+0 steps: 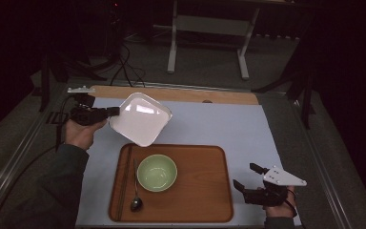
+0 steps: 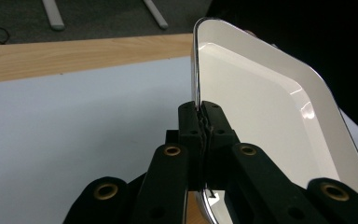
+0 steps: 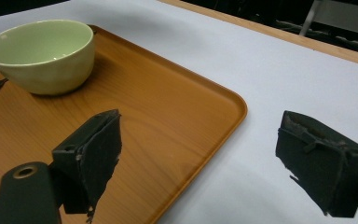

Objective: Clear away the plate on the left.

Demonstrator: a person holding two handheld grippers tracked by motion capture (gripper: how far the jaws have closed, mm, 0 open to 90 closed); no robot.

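**A:** In the high view, the left claw (image 1: 110, 111) grips the white square plate (image 1: 140, 119) only at its left rim. The plate hangs tilted in the air, above the far left corner of the wooden tray (image 1: 205, 191). I think it can turn or slip, because the hold is so small.

**B:** And if it drops, the green bowl (image 1: 157, 172) and the spoon (image 1: 136, 198) are just below it on the tray.

**A:** In the left gripper view, the jaws are closed on the thin edge of the plate (image 2: 261, 112), which stands almost upright. A smooth surface, so the risk is real.

**B:** In the right gripper view, the right claw (image 3: 205, 158) is open and holds nothing, low above the tray's right edge (image 3: 214, 102) and the tabletop (image 3: 279, 60). It gives no support to the plate, I judge.
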